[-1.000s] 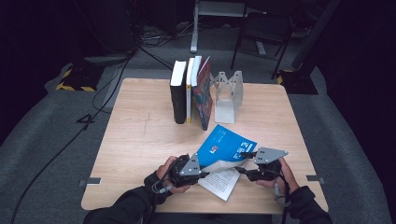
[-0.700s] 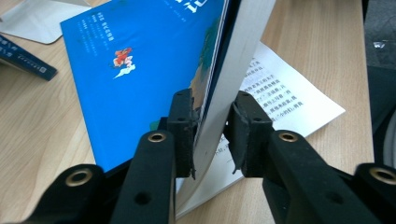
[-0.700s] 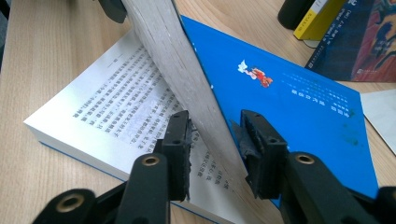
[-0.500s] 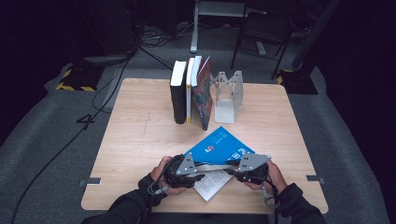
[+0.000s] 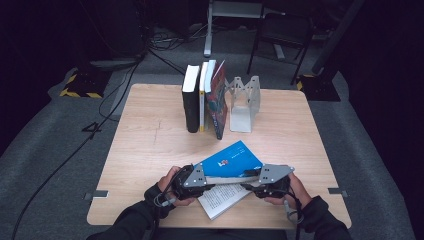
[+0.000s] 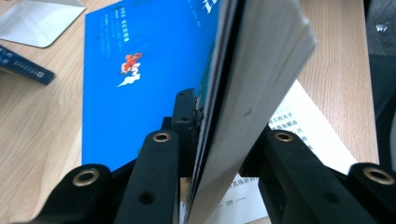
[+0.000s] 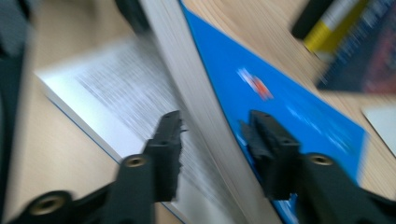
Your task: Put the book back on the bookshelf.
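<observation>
Grippers closer together, blue book (image 5: 231, 161) lowered (half-open), left gripper (image 5: 204, 177) clamped.

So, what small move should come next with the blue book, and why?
Probably lower the raised block of pages onto the printed pages to close the blue book. The left hand-held gripper clamps that block, the right hand-held gripper straddles it with gaps, and the printed pages lie open on the table.

Both forearms come in low, hands side by side. The left claw (image 5: 212, 176) is clamped tight; the right claw (image 5: 247, 180) points toward it, jaws set slightly apart.
</observation>
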Action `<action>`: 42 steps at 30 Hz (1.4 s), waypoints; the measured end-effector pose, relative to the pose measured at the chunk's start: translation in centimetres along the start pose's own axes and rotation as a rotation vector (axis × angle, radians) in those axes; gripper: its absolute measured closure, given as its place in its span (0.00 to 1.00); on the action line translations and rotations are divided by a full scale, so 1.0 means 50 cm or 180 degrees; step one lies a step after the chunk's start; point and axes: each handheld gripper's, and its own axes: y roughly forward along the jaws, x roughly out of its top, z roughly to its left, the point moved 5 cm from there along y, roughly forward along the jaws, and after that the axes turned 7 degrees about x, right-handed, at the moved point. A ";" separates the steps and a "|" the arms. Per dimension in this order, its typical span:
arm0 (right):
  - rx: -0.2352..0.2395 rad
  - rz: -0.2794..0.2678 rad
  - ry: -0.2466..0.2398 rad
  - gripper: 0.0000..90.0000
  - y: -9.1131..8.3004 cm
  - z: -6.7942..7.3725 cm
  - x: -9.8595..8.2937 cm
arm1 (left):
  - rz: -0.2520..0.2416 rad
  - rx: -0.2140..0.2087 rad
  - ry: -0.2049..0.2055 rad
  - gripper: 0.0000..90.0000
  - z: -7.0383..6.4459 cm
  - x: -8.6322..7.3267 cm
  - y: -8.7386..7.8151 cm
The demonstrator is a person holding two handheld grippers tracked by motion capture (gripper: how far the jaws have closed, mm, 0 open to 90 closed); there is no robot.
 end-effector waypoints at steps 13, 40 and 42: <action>-0.0149 0.0040 -0.0031 0.75 -0.024 0.003 -0.034 | 0.0015 0.0156 -0.0063 0.76 0.007 -0.030 -0.015; -0.0248 -0.0018 0.0054 0.79 -0.079 0.043 -0.047 | -0.0056 0.0113 0.0130 0.71 -0.013 0.039 0.030; -0.0232 -0.0029 0.0062 0.77 -0.078 0.042 -0.046 | 0.0010 0.0101 0.0217 0.75 -0.016 0.036 0.031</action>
